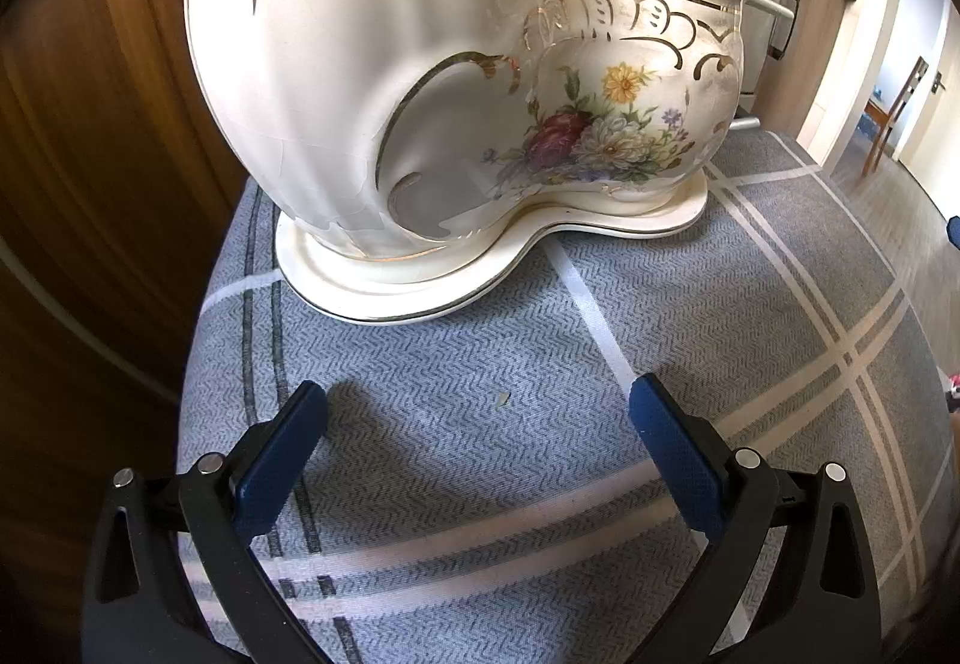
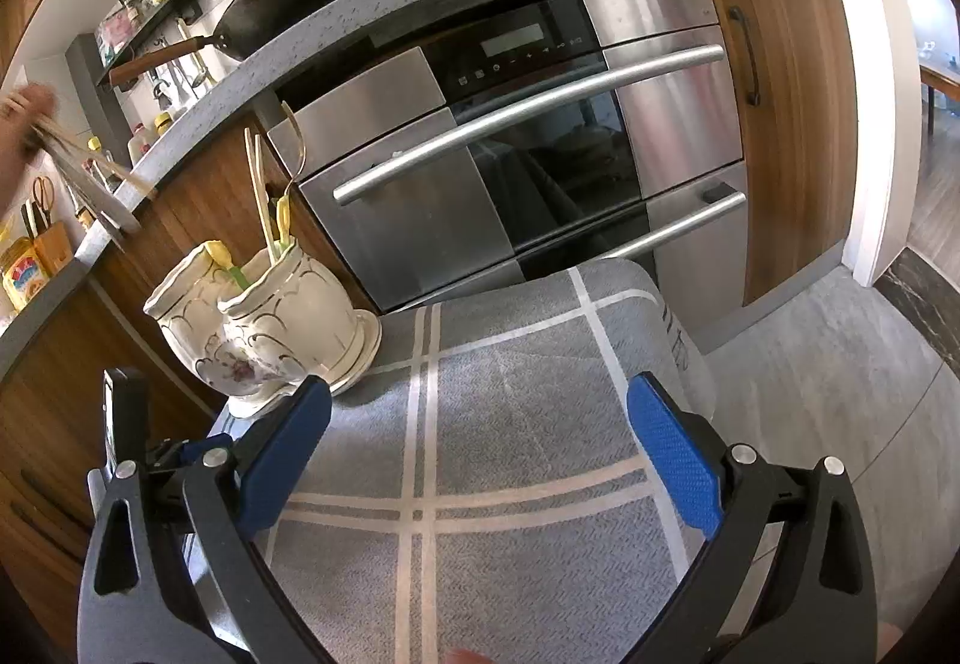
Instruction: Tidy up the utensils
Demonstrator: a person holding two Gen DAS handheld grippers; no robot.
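While your left claw (image 1: 480, 406) hangs spread wide and empty, the cream flowered holder (image 1: 480, 81) stands just beyond it on the grey checked cloth (image 1: 540, 340). Your right claw (image 2: 480, 400) gapes too, holding nothing (holder (image 2: 270, 316) ahead to its left). Yellow-handled utensils (image 2: 279, 220) stand upright inside that holder.

The right gripper (image 2: 479, 424) hangs with its blue pads spread wide above a grey checked cloth (image 2: 510, 424), nothing between them. At the cloth's far left corner stands a cream floral ceramic holder (image 2: 264, 328) with two cups, utensils (image 2: 264, 196) sticking up from it. A steel oven (image 2: 510, 135) stands behind.
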